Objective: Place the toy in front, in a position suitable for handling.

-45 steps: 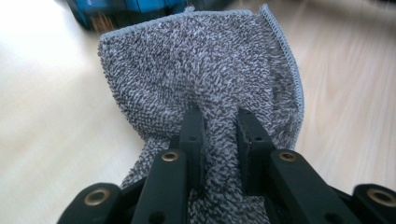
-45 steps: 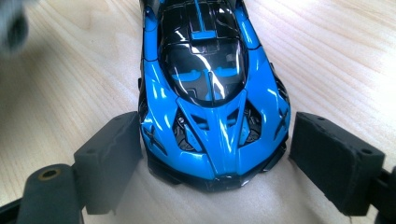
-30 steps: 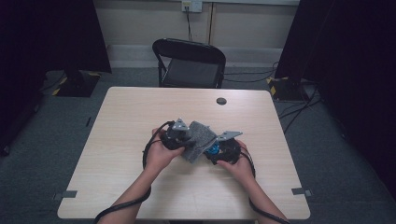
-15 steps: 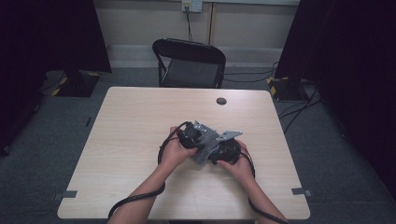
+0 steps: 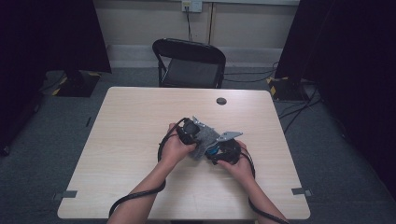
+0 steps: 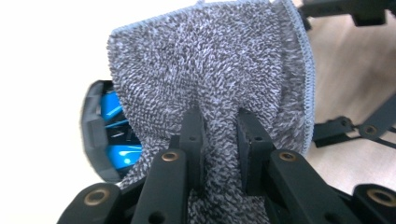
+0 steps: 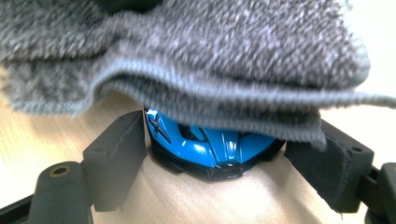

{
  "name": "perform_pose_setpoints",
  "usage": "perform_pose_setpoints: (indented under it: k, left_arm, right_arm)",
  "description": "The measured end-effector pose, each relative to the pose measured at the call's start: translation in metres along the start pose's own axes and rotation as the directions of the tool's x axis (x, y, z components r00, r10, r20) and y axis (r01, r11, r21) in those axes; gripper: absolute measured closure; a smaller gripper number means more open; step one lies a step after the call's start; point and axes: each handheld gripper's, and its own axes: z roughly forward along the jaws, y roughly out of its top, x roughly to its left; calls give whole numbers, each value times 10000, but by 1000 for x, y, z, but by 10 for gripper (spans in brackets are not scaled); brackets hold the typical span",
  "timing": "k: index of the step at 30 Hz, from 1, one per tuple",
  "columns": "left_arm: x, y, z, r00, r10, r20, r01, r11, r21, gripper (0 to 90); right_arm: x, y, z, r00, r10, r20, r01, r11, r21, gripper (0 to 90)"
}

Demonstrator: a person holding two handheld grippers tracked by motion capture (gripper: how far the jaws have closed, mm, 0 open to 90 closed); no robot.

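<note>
My left gripper (image 6: 219, 135) is shut on a fold of a grey terry cloth (image 6: 210, 60), which bunches up between its two jaws. The cloth (image 7: 187, 56) drapes over a glossy blue and black object (image 7: 210, 144) that rests on the wooden table (image 5: 130, 121). My right gripper (image 7: 219, 154) holds that object from both sides; its jaws have just been closing on it. From above, both grippers meet at the table's middle, the left gripper (image 5: 200, 141) just left of the right gripper (image 5: 214, 153), with the cloth (image 5: 204, 138) between them.
A black folding chair (image 5: 189, 63) stands behind the table's far edge. A small black round disc (image 5: 221, 101) lies on the table near that edge. Cables trail from both grippers off the near edge. Dark curtains hang at both sides.
My left hand has carried the cloth to the right, up against the right gripper, so the cloth now lies over the blue object. The right hand has stayed where it was.
</note>
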Motion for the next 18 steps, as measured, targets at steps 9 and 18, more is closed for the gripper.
perform_pose_setpoints:
  k: [9,18]
  left_arm:
    - [-2,0,2,9999,18,-134,-18,10000,28,751]
    - [7,-4,-2,9986,-517,-96,516,9986,-117,752]
  right_arm:
    - [0,0,-1,9999,55,84,-54,10000,-74,228]
    - [0,-1,-1,10000,17,14,-17,9999,-139,257]
